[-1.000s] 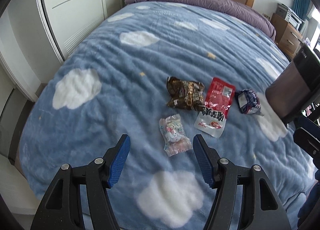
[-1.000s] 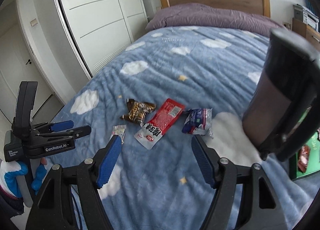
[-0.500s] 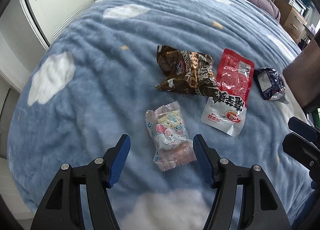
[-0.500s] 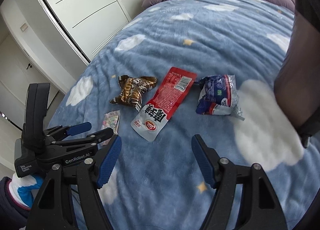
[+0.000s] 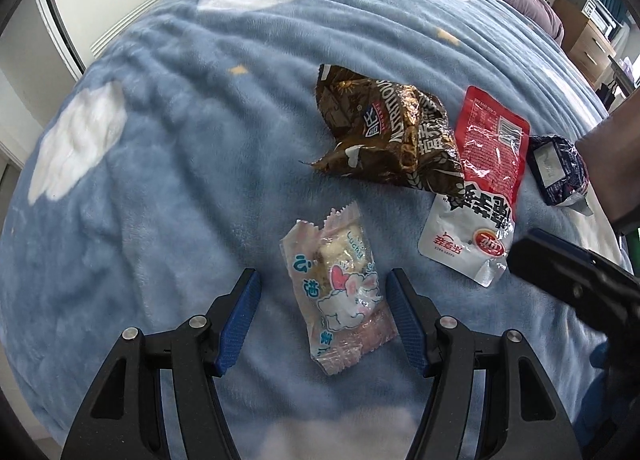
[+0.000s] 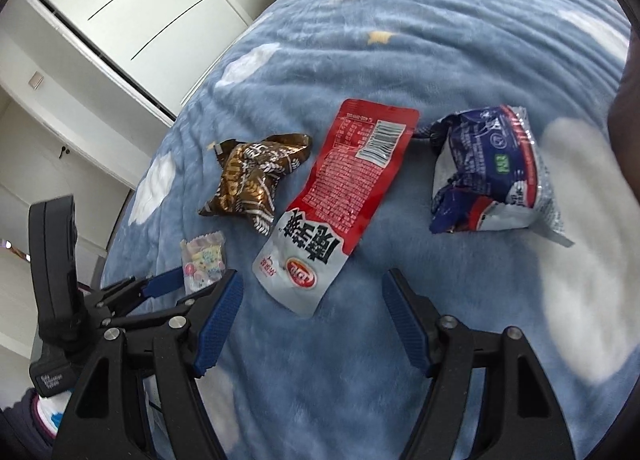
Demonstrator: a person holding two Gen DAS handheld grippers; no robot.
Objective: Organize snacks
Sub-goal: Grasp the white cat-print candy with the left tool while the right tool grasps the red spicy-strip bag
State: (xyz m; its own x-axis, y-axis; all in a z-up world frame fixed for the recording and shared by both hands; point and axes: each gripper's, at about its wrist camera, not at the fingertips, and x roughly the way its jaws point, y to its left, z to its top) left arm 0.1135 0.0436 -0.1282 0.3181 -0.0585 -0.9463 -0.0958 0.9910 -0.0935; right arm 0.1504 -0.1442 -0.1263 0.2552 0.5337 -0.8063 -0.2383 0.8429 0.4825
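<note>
On the blue cloud-print blanket (image 5: 168, 164), the pink candy packet (image 5: 340, 292) lies between the wide-open left gripper (image 5: 322, 316); closing could pinch plush fabric. The right gripper (image 6: 312, 316), also open, hovers beside the red pouch (image 6: 340, 200).

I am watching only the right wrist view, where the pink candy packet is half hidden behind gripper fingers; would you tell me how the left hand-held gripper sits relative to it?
Observer: The left hand-held gripper is open, and the pink candy packet lies flat on the blanket between its fingers, unclamped.
Operator: Thank you. What does the packet's print show?
Observer: A white rabbit with a red heart beside it.
Operator: And is there anything past the bed on that side?
Observer: Yes, a wooden drawer unit stands beyond the bed's far right edge.
</note>
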